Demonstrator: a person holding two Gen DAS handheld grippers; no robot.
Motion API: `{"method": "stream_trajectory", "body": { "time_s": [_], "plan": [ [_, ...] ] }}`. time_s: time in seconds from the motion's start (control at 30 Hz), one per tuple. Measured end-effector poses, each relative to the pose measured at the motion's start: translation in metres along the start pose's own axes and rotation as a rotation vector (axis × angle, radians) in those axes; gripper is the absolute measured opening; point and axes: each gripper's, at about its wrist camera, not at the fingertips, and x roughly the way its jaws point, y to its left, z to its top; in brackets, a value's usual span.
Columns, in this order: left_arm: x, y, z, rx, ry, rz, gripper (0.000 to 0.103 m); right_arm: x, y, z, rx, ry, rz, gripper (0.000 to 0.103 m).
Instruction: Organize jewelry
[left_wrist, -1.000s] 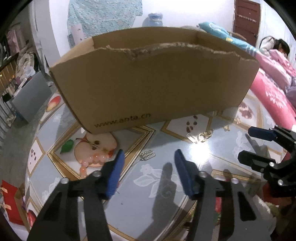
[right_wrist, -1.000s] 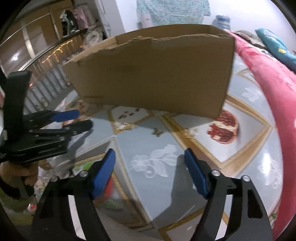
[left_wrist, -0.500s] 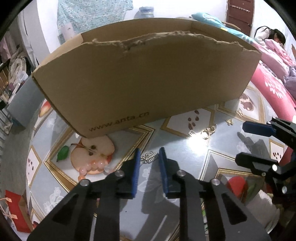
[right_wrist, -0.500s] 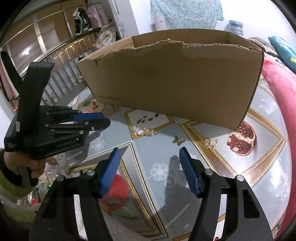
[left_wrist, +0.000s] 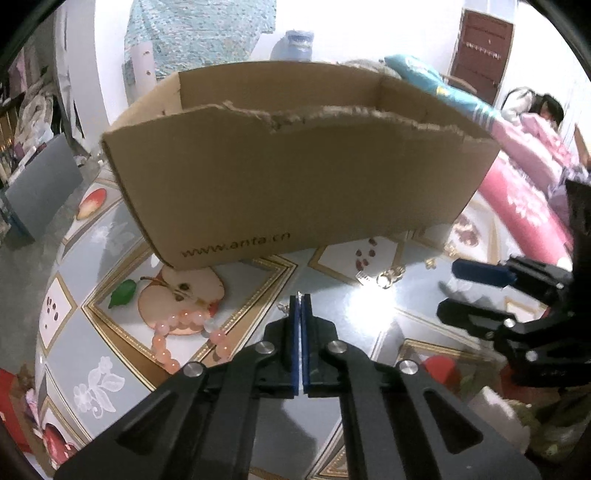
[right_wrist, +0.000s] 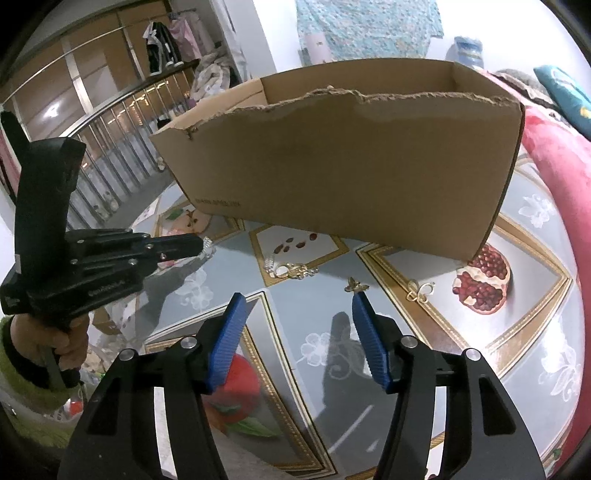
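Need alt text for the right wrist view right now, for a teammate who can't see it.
The left gripper, shut on a small silver chain, is held above the patterned table at left. The right gripper is open in the foreground, aimed at gold jewelry lying before the cardboard box.

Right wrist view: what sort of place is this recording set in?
Most likely a lived-in bedroom at home: a red floral quilt beside the fruit-print tablecloth, clothes heaped along a metal railing, and a patterned garment hanging on the wall.

Silver chain (right_wrist: 208, 246) pinched, pink beads (left_wrist: 173, 334) tabletop
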Motion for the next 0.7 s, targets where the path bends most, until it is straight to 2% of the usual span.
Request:
{"method": "stream_trajectory", "body": {
  "time_s": [0.13, 0.43, 0.6, 0.7],
  "plan": [
    [-0.008, 0.010, 0.002, -0.056, -0.029, -0.033, 0.000, 0.001, 0.008, 0.001, -0.021, -0.009, 0.019, 0.051],
    [-0.026, 0.032, 0.010, -0.172, -0.113, -0.146, 0.000, 0.019, 0.034, 0.008, -0.096, 0.011, 0.083, 0.032],
    [-0.033, 0.043, 0.009, -0.197, -0.145, -0.177, 0.000, 0.037, 0.036, 0.012, -0.109, 0.055, 0.068, 0.024],
    [-0.032, 0.045, 0.008, -0.199, -0.153, -0.188, 0.000, 0.043, 0.037, 0.015, -0.117, 0.062, 0.027, 0.020]
  ]
}}
